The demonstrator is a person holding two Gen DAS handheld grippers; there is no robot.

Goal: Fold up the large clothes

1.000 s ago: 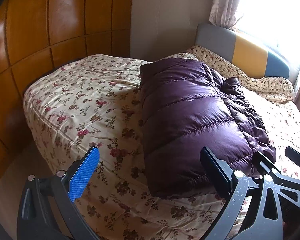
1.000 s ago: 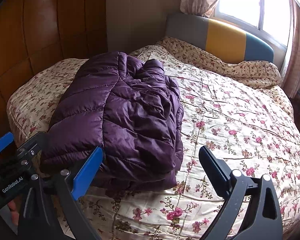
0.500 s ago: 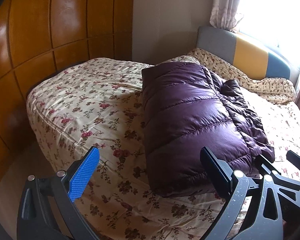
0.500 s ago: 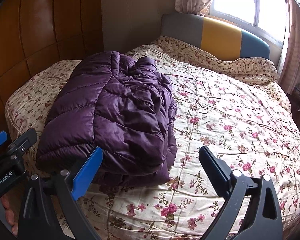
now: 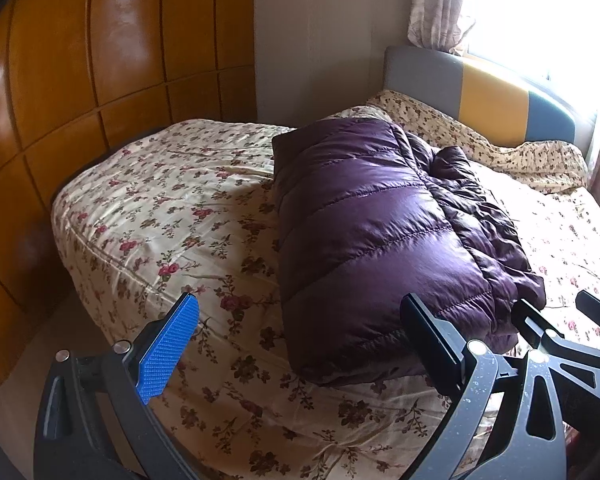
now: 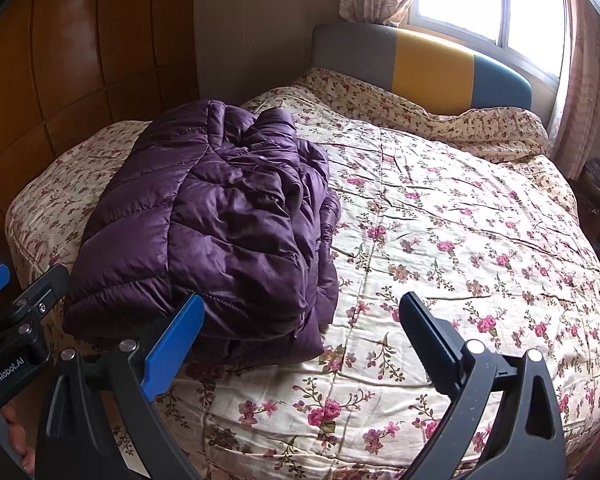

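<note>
A purple quilted puffer jacket [image 5: 372, 232] lies folded into a thick bundle on the floral bedspread [image 5: 172, 208], near the bed's foot edge. In the right wrist view the same jacket [image 6: 216, 216] sits left of centre, its crumpled side facing right. My left gripper [image 5: 300, 340] is open and empty, held back from the bed, with the jacket's near edge between and beyond its fingers. My right gripper [image 6: 300, 336] is open and empty too, just off the jacket's near right corner. Neither touches the jacket.
Glossy wooden wardrobe panels [image 5: 80, 80] stand close to the bed's left side. A grey, yellow and blue headboard [image 6: 432, 68] backs the bed under a bright curtained window [image 6: 492, 4]. Bare bedspread [image 6: 480, 240] stretches right of the jacket. The other gripper's frame [image 6: 16, 320] shows at the left edge.
Both grippers have drawn back and risen slightly from the bed, so the jacket appears a little farther away. The jacket itself has not moved, and both grippers stay open.
</note>
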